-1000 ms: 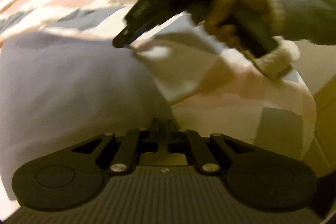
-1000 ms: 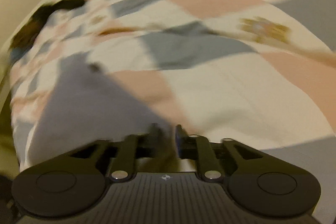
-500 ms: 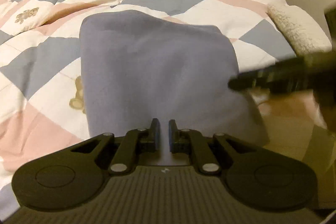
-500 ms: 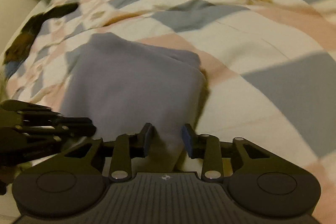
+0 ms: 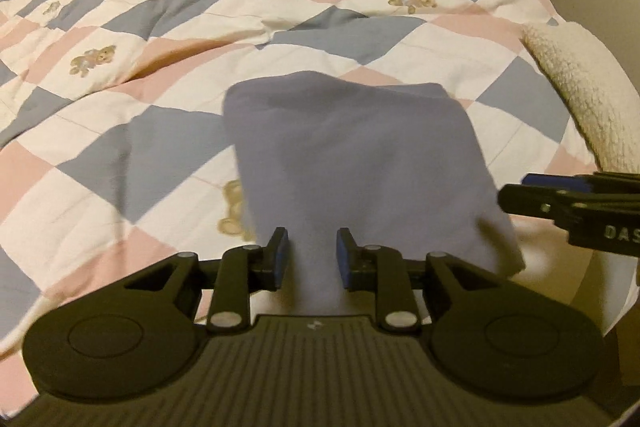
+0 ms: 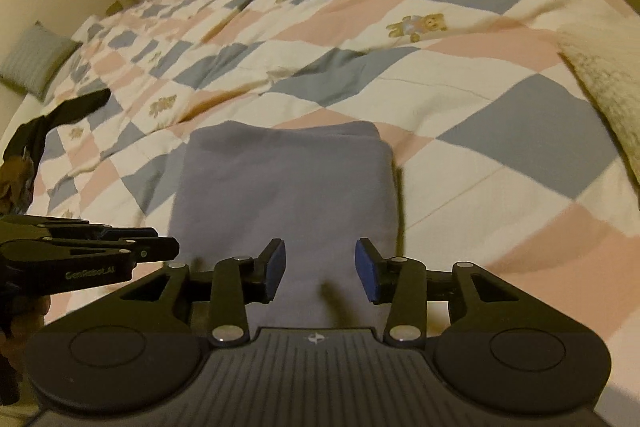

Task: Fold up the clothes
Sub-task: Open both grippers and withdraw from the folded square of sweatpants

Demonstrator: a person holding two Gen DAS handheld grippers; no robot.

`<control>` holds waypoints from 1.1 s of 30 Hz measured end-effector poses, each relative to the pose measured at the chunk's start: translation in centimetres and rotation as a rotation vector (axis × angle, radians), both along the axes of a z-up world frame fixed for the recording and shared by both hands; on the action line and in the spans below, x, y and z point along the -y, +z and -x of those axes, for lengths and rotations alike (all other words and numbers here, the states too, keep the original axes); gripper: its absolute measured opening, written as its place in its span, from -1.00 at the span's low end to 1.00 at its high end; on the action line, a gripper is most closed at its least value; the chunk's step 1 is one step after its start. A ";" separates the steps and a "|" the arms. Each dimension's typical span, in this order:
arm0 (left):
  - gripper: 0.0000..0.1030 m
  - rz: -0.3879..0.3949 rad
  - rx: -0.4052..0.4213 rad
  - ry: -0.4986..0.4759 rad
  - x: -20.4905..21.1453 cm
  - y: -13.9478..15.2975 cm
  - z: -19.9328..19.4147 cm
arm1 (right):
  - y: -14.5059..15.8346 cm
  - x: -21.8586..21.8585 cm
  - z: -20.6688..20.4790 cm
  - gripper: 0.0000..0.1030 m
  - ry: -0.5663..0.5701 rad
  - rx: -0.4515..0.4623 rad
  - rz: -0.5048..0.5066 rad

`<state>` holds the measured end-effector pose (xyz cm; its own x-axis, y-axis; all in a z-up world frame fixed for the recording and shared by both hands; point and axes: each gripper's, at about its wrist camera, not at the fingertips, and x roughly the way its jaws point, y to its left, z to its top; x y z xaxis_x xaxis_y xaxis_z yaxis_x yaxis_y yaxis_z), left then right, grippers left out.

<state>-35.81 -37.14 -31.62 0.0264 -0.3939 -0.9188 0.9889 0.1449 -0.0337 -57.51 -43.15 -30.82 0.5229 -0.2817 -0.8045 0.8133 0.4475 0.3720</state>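
Folded grey-blue garment [image 5: 360,163] lies on the bed, on a checked quilt [image 5: 168,39] of pink, blue and cream diamonds with small teddy-bear prints. In both wrist views it fills the centre of the frame, near edge reaching down between the fingers.

Left gripper [image 5: 311,257]: jaws parted, blue pads either side of the garment's near edge, cloth between them but no pinch seen. Right gripper [image 6: 320,269]: jaws spread wider, blue pads clear of the cloth, garment edge below the gap.

Each gripper shows in the other's view. Right gripper enters the left wrist view at mid right; white letters "DAS" readable on its body, the rest cut off by the frame edge. Left gripper enters the right wrist view at lower left; lettering reads roughly "GenRobot.AI", blurred.

A cream fleecy blanket [image 5: 580,83] sits at the right of the quilt. Small grey cushion [image 6: 34,61] at upper left of the right wrist view, dark cloth [image 6: 60,119] below it at the left edge.
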 end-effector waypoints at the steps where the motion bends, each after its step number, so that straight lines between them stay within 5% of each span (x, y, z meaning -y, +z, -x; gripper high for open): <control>1: -0.53 -0.003 0.006 -0.008 -0.2 0.0 -0.2 | 0.2 -0.7 -0.1 -0.18 -0.010 -0.001 0.005; 23: -0.35 -0.091 0.070 -0.120 -5.2 2.4 0.3 | 5.1 -9.4 1.7 0.11 -0.176 -0.113 -0.019; 33: -0.09 -0.081 0.034 -0.118 -5.2 3.5 0.1 | 4.9 -8.9 3.2 0.29 -0.178 -0.092 -0.068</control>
